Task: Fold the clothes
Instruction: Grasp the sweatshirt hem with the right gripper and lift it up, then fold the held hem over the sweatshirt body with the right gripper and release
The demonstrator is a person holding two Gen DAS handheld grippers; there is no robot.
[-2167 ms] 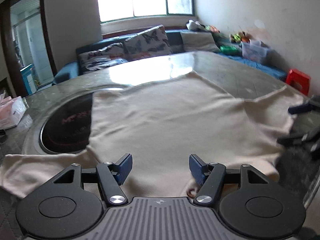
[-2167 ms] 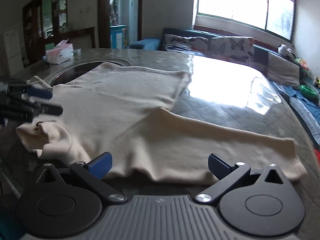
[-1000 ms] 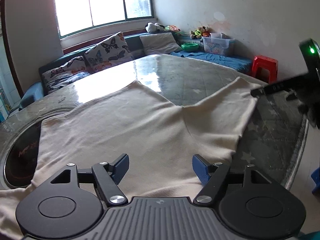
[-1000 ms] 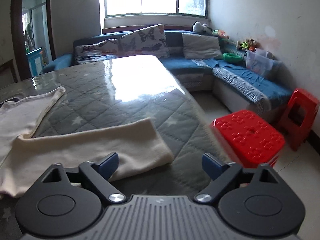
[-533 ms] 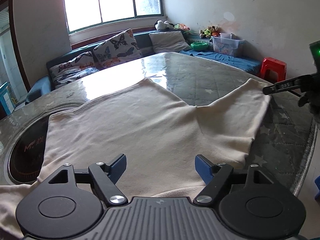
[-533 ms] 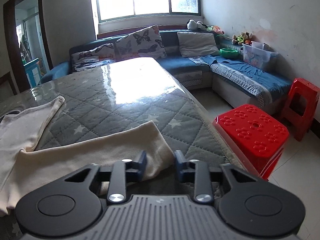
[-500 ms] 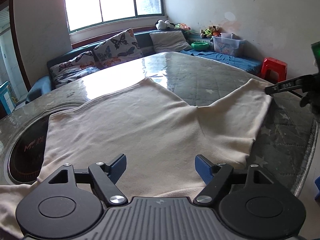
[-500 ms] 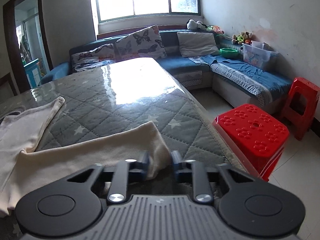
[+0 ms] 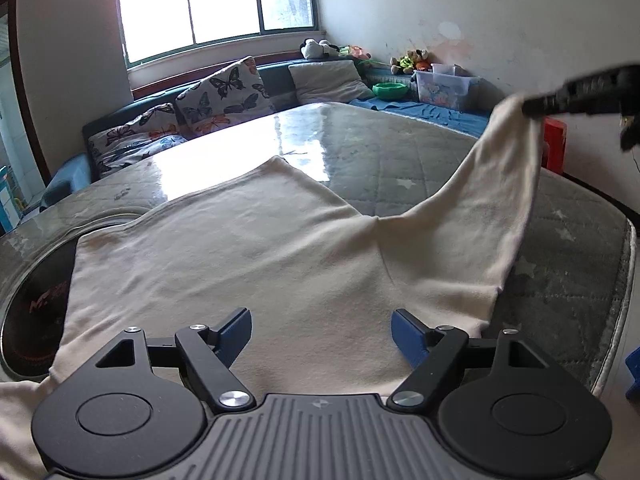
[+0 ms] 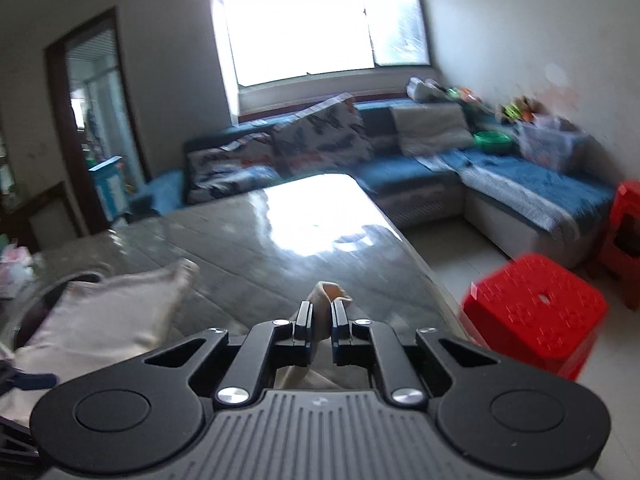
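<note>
The sweater (image 9: 248, 256) lies spread on the table (image 9: 420, 148); its sleeve (image 9: 500, 184), flat a moment ago, now hangs lifted, cuff pinched in my right gripper (image 10: 320, 314). My left gripper (image 9: 320, 330) hovers agape. A sleeve fold looks underway.

Soft matt cream cloth garment (image 9: 248, 256) on glossy table (image 9: 360, 136).

- Daylight floods in from the window (image 9: 216, 4), blown out white; glare streaks the glossy table (image 9: 304, 140)
- Right wrist view motion-blurred throughout; fisheye bending and dark corners in both
</note>
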